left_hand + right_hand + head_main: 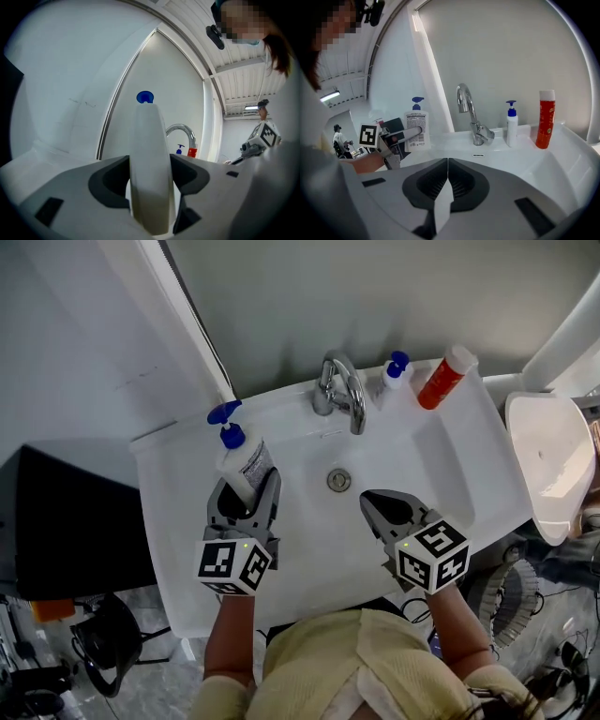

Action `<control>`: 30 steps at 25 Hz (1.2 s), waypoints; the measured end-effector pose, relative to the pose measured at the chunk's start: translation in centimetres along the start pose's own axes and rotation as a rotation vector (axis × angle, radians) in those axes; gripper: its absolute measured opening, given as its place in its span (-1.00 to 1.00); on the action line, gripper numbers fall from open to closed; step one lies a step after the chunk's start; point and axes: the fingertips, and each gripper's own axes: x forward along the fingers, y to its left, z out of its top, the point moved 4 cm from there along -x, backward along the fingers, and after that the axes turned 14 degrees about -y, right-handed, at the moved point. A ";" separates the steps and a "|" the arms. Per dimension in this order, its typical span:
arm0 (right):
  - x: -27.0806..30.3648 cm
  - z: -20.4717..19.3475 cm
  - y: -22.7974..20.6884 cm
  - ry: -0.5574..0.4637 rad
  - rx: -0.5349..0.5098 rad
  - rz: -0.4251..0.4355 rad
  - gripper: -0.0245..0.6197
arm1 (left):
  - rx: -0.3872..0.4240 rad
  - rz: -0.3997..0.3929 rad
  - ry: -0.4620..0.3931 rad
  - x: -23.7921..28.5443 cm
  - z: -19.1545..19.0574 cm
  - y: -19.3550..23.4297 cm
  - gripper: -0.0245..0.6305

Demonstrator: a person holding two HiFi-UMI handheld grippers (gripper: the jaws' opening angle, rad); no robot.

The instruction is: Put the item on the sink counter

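A white pump bottle (247, 463) with a blue pump head and a printed label stands upright between the jaws of my left gripper (248, 489), which is shut on it. The bottle is over the left side of the white sink counter (173, 474). In the left gripper view the bottle (149, 164) fills the gap between the jaws of that gripper (150, 187). In the right gripper view the bottle (416, 129) is at the left, by the basin's rim. My right gripper (372, 503) hovers over the basin's front right, shut (447, 164) with nothing in it.
A chrome faucet (339, 390) rises at the back of the basin, with the drain (338, 480) below it. A small white pump bottle (395, 371) and a red bottle (443, 378) stand at the back right. A white fixture (553, 460) lies right of the sink, a black object (66, 521) left.
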 end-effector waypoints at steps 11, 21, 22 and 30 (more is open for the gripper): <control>3.6 -0.4 1.1 0.044 -0.013 0.116 -0.84 | 0.075 0.144 -0.050 -0.7 0.1 4.6 -0.04; 6.2 -0.6 2.4 0.052 -0.020 0.177 -0.84 | 0.156 0.240 -0.080 -1.7 0.3 7.9 -0.04; 6.5 -0.6 2.7 0.051 -0.019 0.185 -0.84 | 0.167 0.248 -0.081 -1.8 0.2 8.2 -0.04; 8.4 -0.8 4.7 0.052 -0.024 0.246 -0.84 | 0.193 0.285 -0.107 -1.4 -0.3 10.3 -0.04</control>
